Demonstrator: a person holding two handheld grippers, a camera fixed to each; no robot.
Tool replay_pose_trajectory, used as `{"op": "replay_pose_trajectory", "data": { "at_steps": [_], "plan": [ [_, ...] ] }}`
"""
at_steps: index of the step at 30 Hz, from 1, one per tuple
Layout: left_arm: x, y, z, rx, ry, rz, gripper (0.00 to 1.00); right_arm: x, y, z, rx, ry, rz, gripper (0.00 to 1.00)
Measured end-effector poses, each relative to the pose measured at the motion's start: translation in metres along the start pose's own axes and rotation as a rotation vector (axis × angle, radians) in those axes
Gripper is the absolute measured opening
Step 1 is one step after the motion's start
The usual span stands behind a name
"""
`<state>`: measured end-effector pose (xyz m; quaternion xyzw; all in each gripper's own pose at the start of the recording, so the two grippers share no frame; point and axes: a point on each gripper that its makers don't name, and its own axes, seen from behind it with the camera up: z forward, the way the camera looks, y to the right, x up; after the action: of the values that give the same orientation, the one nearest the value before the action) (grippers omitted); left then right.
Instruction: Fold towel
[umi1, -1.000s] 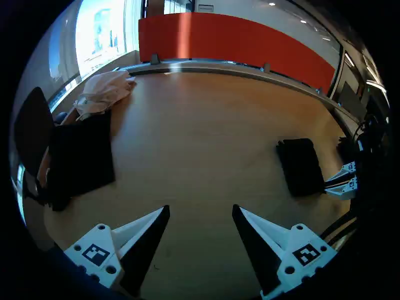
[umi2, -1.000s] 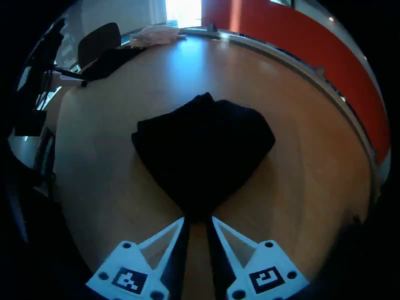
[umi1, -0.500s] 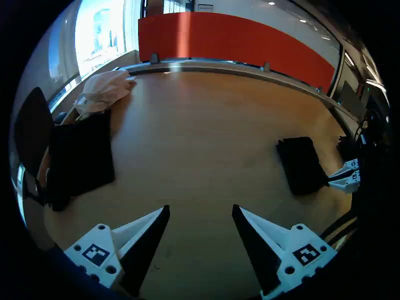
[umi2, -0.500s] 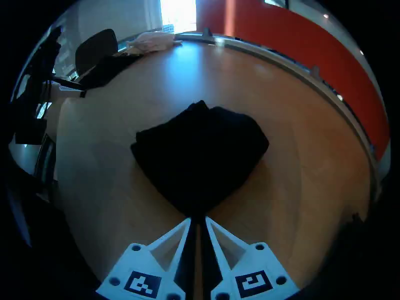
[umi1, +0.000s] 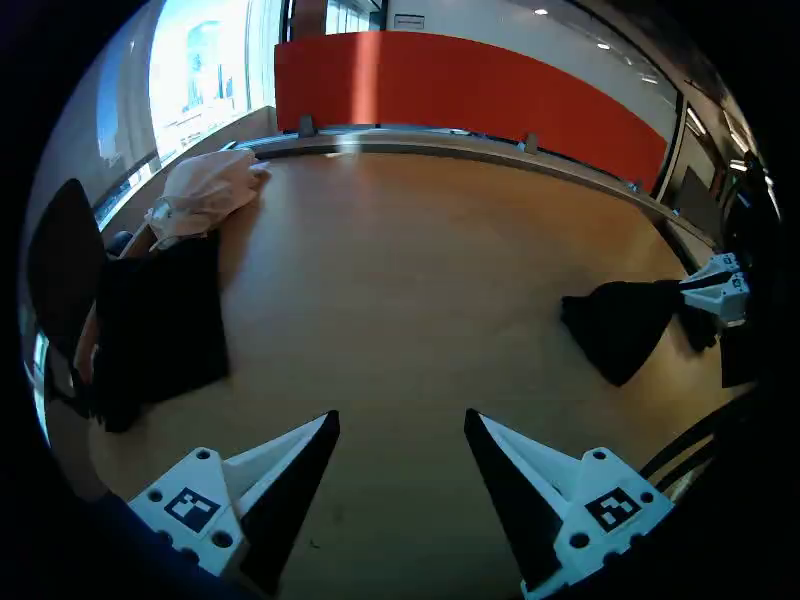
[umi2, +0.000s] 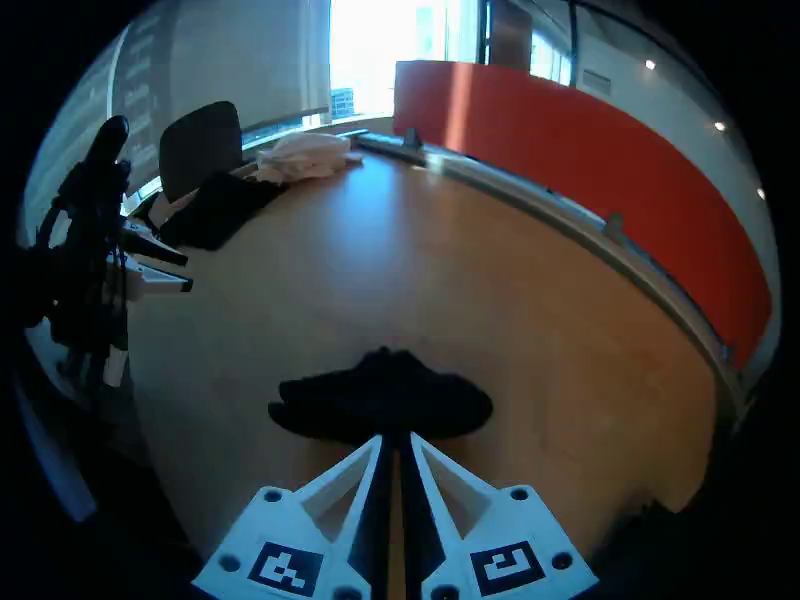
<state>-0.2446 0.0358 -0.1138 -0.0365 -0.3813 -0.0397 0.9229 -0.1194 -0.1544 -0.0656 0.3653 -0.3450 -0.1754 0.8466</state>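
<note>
Right gripper (umi2: 397, 462) had both fingers pinched tight on the near edge of the black towel (umi2: 385, 400), which sat bunched up low on the wooden table (umi2: 450, 270) right in front of it. Left gripper (umi1: 400, 440) was spread wide open over bare wood, well apart from the towel. Over at the far left of the left gripper view there was another dark cloth (umi1: 160, 310) with a pinkish cloth (umi1: 205, 185) just beyond it, and an orange partition (umi1: 470, 90) ran along the table's back edge.
</note>
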Motion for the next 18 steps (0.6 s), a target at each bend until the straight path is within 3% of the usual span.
{"op": "replay_pose_trajectory", "data": {
  "at_steps": [8,18],
  "plan": [
    [0.008,0.005,0.0,-0.011,0.016,0.005,0.93,0.05,0.007,-0.021,-0.005,0.076,-0.034,0.05],
    [0.014,0.012,-0.001,-0.027,0.028,0.005,0.92,0.061,0.025,-0.038,-0.032,0.102,-0.02,0.05]
  ]
}}
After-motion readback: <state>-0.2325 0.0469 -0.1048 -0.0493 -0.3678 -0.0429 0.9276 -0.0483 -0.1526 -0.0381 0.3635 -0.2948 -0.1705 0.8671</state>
